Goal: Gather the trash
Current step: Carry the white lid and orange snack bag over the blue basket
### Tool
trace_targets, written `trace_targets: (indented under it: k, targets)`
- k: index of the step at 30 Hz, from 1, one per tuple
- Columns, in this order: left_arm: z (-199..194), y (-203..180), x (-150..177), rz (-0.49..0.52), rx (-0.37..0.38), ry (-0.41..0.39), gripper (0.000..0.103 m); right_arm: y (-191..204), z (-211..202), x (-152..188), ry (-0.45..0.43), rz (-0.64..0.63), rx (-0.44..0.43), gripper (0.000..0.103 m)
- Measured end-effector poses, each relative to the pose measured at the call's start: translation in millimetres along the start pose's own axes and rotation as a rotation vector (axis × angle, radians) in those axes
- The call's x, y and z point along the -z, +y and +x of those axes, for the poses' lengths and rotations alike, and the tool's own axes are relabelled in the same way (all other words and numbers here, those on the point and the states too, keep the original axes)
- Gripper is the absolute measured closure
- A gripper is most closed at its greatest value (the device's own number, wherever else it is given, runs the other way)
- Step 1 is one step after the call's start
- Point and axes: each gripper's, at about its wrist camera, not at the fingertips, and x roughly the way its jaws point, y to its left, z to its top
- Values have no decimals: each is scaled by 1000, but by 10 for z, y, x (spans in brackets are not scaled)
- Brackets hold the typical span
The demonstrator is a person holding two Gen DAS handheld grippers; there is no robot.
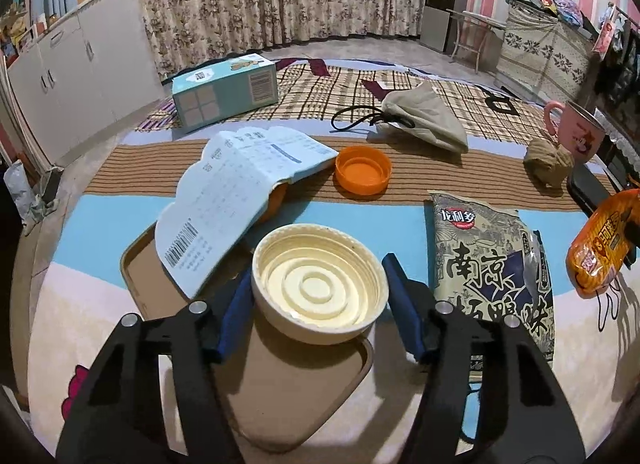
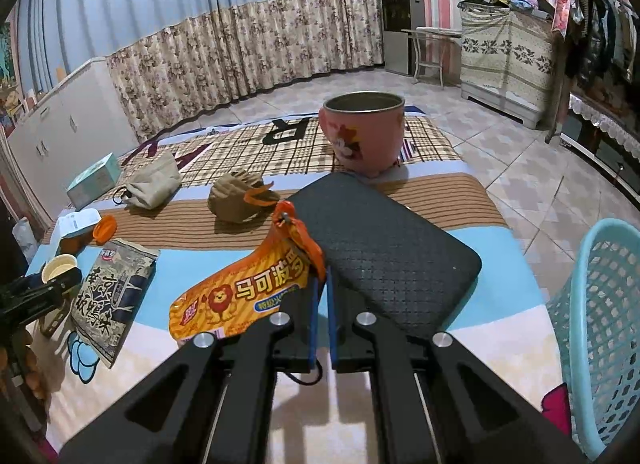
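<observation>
Left tool [image 1: 320, 296] brackets the cream round plastic lid [image 1: 320, 284], blue pads just beside its rim, contact unconfirmed. Right tool [image 2: 322, 284], clamped on the orange foil wrapper [image 2: 240, 292], is farther from the lid.

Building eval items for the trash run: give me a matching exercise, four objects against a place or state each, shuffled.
Things:
1. cream lid
2. orange sausage wrapper
3. pink mug
4. orange cap

Descriptions:
A. clamped in the shut right gripper
B. between the fingers of the left gripper
C. upright at the far end of the black mat
D. lying open side up beside the pale blue leaflet

Pairs: 1-B, 2-A, 3-C, 4-D
</observation>
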Motion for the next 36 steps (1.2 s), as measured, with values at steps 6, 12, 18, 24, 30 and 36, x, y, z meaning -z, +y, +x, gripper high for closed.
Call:
trace_targets:
  k: [6,12,18,24,30,36]
  targets:
    - [-182,-39,-20,15,10,-46,42,-13,-52,-3,-17,2,-5,98]
    - [-408,-158,-157,13,39,-102,42,-15,-177,-58,-53,5,-31,98]
    - [-666,-468,-296,42,82,-154,42,-182,-581,-160,-130,11,-18,99]
    - [-979,-1093,-385,97,172,-217,42,-675,-1090,-223,-185,37,58,99]
    - [-1267,-1923,-349,178,275,-275,42,-1349,-1573,-185,-202,69,186,99]
    - [-1444,-2828,-170,266,394,-302,42,-2115,-1959,-10,-196,133,311,98]
